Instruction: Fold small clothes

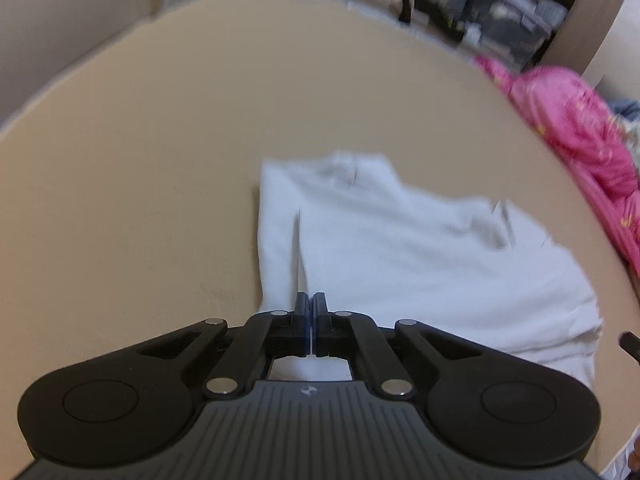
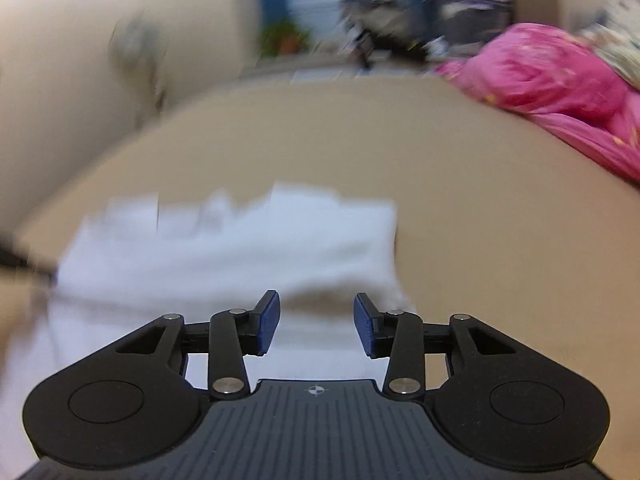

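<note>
White cotton garment [image 1: 420, 256], soft and creased, lies partly folded on the tan bench [image 1: 160, 160], at about 1 o'clock of the left tongs [image 1: 311, 300]. Left tongs are clenched, seemingly on nothing. Right tongs [image 2: 316, 320] are released above the near hem, probably poised to pinch it. Pink fabric [image 2: 552, 92] is heaped at 2 o'clock.

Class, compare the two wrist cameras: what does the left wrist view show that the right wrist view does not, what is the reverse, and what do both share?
Only the left wrist view shows the left gripper, jaws together with nothing visibly between them, over the garment's near edge. Only the right wrist view shows the right gripper, jaws apart, and a blurred green plant far off. Both show the white garment lying on the tan surface, and the pink fabric at the right.
</note>
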{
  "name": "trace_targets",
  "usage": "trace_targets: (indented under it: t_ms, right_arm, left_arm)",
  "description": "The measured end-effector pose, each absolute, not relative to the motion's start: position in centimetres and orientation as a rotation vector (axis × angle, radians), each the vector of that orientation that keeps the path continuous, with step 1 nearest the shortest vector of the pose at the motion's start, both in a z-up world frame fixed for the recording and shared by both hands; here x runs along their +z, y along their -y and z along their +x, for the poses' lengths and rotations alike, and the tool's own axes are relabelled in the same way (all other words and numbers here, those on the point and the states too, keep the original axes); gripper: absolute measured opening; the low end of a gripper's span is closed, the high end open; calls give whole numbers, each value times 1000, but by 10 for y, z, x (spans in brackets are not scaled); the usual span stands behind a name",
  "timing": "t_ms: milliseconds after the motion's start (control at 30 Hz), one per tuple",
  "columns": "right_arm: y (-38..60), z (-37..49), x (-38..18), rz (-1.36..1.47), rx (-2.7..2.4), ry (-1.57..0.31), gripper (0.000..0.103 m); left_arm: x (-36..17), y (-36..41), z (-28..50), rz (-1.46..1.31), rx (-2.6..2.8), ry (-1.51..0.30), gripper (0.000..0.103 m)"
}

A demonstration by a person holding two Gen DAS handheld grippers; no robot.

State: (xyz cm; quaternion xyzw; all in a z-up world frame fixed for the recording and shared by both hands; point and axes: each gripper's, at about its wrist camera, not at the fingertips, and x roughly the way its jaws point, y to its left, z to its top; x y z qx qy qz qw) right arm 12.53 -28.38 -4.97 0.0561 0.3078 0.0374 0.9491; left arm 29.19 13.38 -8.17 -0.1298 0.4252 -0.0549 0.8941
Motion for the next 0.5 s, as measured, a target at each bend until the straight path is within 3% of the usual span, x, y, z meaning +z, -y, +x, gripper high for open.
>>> trace_targets:
  t_ms: [233,400,500]
  right_arm:
    - [299,170,-71,208,-50,-661,45]
    - [309,182,-100,264,-161,-901,44]
    - [309,173,-88,288,-215,-915,44]
  left_arm:
    - [-83,-145,290,-215,21,-888,4]
    - [-76,-151,295,-247,-12,-837,5]
    - [-78,-138,300,-210,-85,-841,14]
